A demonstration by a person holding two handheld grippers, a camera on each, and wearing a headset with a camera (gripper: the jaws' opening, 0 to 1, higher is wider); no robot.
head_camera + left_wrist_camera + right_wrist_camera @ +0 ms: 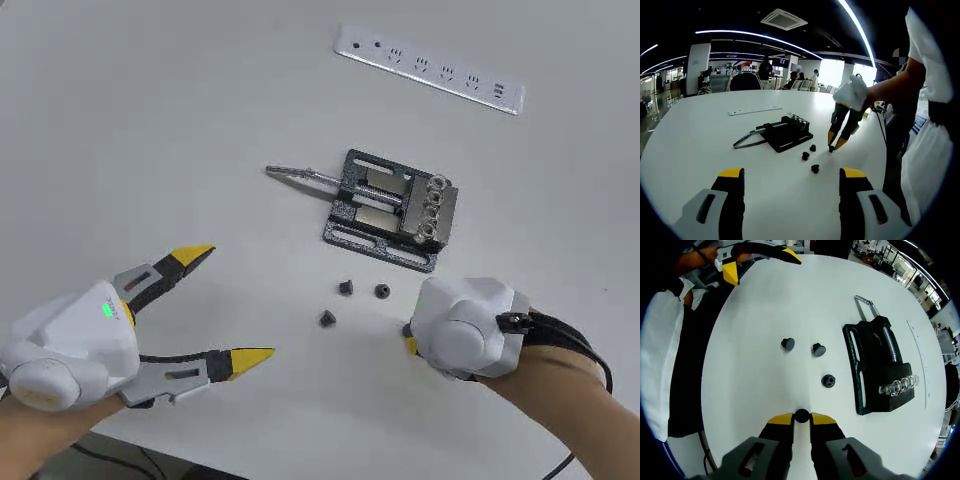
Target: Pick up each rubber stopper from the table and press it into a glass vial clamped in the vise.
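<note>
Three black rubber stoppers (345,288) (382,291) (327,319) lie loose on the white table in front of the black vise (390,215). The vise clamps a row of glass vials (433,208) at its right end. My right gripper (801,419) points down at the table, and its yellow-tipped jaws close on a fourth stopper (801,415) that rests on the surface. In the head view its white body (465,325) hides that stopper. My left gripper (235,302) hovers open at the lower left with nothing between its jaws.
A white power strip (430,68) lies at the far side of the table. The vise's metal handle (300,175) sticks out to the left. A cable trails from the right gripper past the table's near edge.
</note>
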